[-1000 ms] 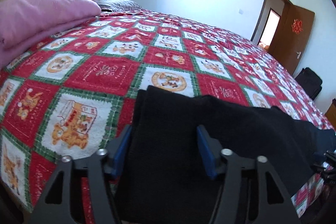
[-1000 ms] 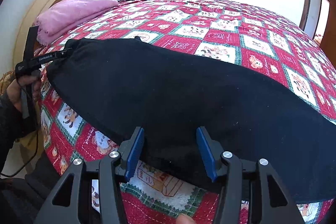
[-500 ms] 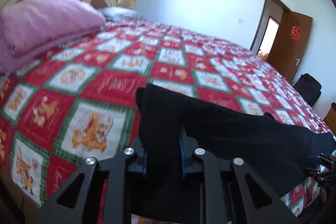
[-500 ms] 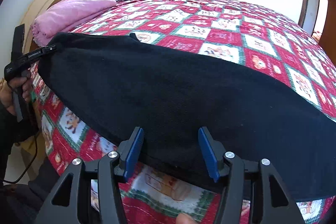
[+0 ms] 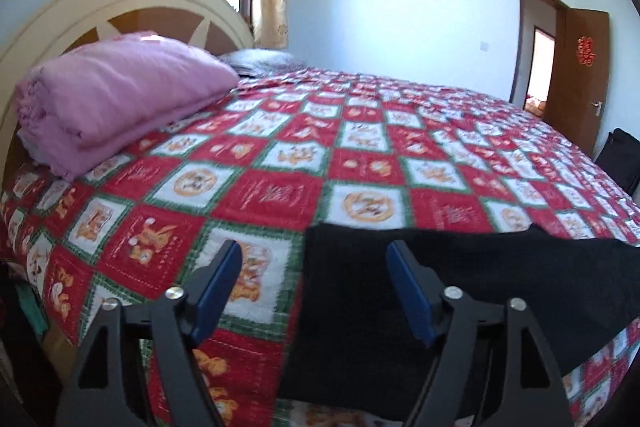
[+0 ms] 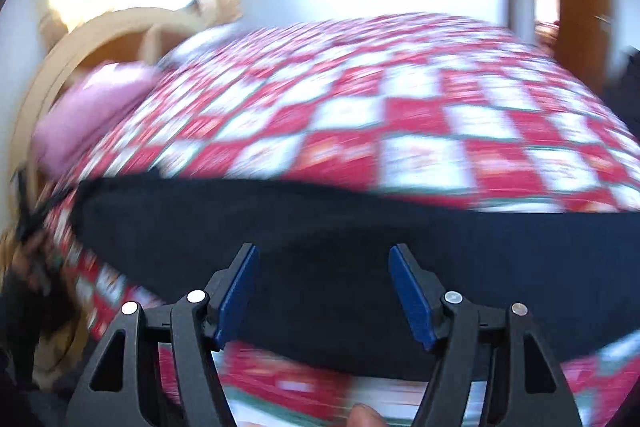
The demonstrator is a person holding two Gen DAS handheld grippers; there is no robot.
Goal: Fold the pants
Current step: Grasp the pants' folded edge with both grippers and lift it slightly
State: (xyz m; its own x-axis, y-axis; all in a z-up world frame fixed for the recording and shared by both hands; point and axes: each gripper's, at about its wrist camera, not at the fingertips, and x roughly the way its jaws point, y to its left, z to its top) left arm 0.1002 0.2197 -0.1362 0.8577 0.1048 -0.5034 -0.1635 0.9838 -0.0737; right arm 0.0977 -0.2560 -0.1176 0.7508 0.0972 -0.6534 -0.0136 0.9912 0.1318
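Note:
Black pants lie flat along the near edge of a bed covered by a red, white and green patterned quilt. In the left wrist view my left gripper hovers over the pants' left end; its jaws are opening and nothing is pressed between the blue pads. The right wrist view is blurred by motion. There the pants stretch across the frame as a long dark band. My right gripper stands above the band's near edge, jaws opening, pads apart from the cloth.
A folded pink blanket rests by the cream headboard at the far left, with a grey pillow behind it. A brown door stands open at the right, a dark bag below it. A fingertip shows at the bottom edge.
The left gripper closed on the pants' end half a second ago and has since let go and drawn back. The right gripper swung quickly sideways along the pants, blurring its view, and opened wider.

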